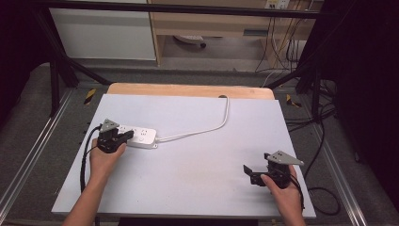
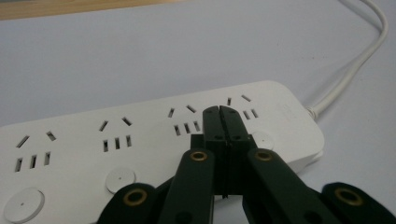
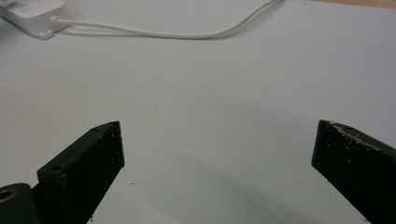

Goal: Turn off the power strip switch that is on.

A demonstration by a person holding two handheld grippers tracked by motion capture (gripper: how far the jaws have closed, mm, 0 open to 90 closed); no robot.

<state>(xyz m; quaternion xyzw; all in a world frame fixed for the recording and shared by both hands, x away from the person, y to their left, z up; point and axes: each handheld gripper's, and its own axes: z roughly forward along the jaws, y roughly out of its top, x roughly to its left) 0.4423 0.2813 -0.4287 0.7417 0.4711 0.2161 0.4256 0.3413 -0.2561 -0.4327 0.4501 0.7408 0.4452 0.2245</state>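
Observation:
A white power strip (image 1: 141, 135) with several sockets and round switch buttons lies at the left of the grey table top. Its white cord (image 1: 207, 129) curves away toward the far edge. My left gripper (image 1: 127, 135) hovers over the strip's near part, jaws shut with nothing between them. In the left gripper view the closed tips (image 2: 219, 112) sit just above the strip (image 2: 93, 154), between two sockets and close to a round button (image 2: 262, 139). My right gripper (image 1: 249, 175) rests at the near right, jaws open wide over bare table (image 3: 215, 135). The strip's end (image 3: 32, 14) and cord (image 3: 187, 33) show far off.
The grey sheet (image 1: 197, 160) covers a wooden table whose bare far edge (image 1: 188, 89) shows. A black frame, rails and loose cables surround the table on the floor. A wooden shelf unit stands beyond.

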